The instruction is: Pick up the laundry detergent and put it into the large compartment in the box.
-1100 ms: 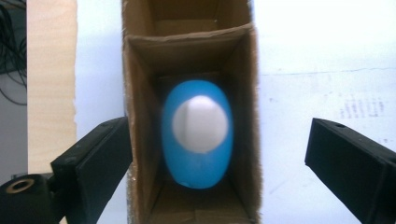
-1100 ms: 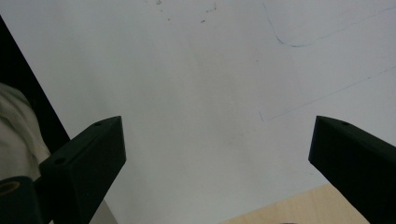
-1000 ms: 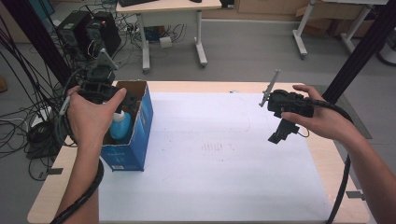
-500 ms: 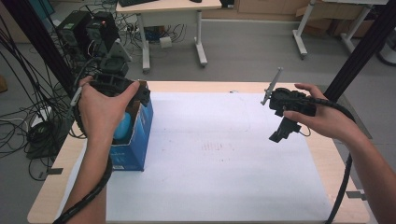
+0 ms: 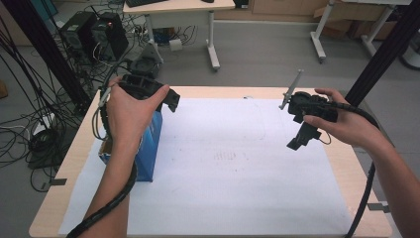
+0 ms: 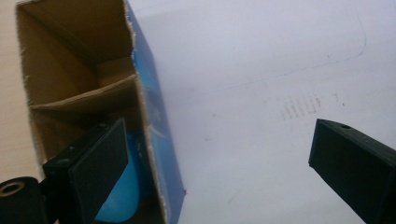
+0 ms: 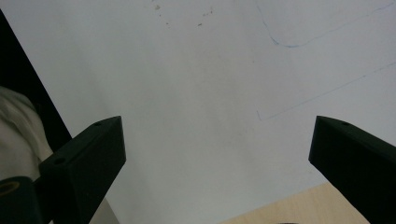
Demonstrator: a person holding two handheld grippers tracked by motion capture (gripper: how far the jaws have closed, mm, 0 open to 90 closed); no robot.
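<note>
From above, the left hand-held gripper (image 5: 166, 99) hovers released over an open blue cardboard box (image 5: 148, 144) on the counter (image 5: 79, 148). The right hand-held gripper (image 5: 297, 141), also released, hangs well apart.

Left gripper view: a smooth blue object (image 6: 119, 200) lies below, inside the torn-edged box. It is probably light and slippery; grip its sides.

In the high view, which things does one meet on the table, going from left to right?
Blue cardboard box → left gripper → white paper sheet → right gripper.
</note>
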